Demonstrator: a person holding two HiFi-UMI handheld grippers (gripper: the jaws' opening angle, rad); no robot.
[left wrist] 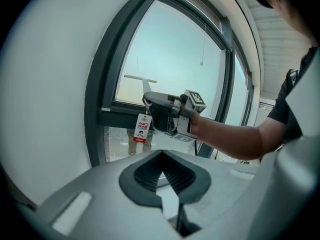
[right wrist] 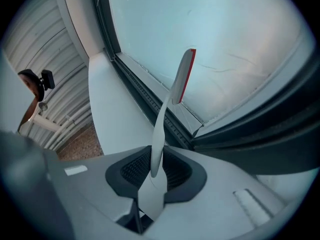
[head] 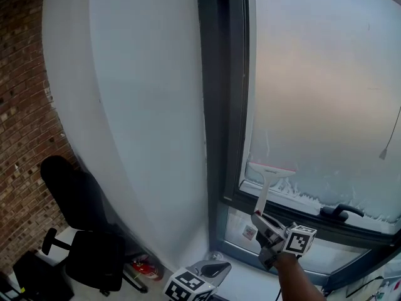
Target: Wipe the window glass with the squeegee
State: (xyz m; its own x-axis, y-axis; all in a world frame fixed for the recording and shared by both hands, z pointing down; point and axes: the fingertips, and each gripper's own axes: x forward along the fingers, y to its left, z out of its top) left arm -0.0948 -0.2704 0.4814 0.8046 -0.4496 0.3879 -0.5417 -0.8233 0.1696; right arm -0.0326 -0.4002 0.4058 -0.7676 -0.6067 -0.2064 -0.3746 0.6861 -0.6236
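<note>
The white squeegee (head: 270,170) with a red-edged blade lies against the window glass (head: 326,86) near the pane's lower left corner. Its handle runs down into my right gripper (head: 266,223), which is shut on it. In the right gripper view the handle (right wrist: 159,129) stands clamped between the dark pads of that gripper (right wrist: 152,176), and the blade head (right wrist: 182,76) touches the glass (right wrist: 240,34). My left gripper (head: 210,269) hangs low below the sill, shut with nothing in it. Its view (left wrist: 167,194) shows the right gripper (left wrist: 172,115) and the squeegee (left wrist: 140,79).
A dark window frame (head: 219,105) and a white pillar (head: 144,105) stand left of the pane. White residue (head: 301,196) lines the bottom of the glass by a black window handle (head: 341,211). A black office chair (head: 81,231) stands by the brick wall (head: 19,105). A red-and-white tag (left wrist: 142,128) hangs below the frame.
</note>
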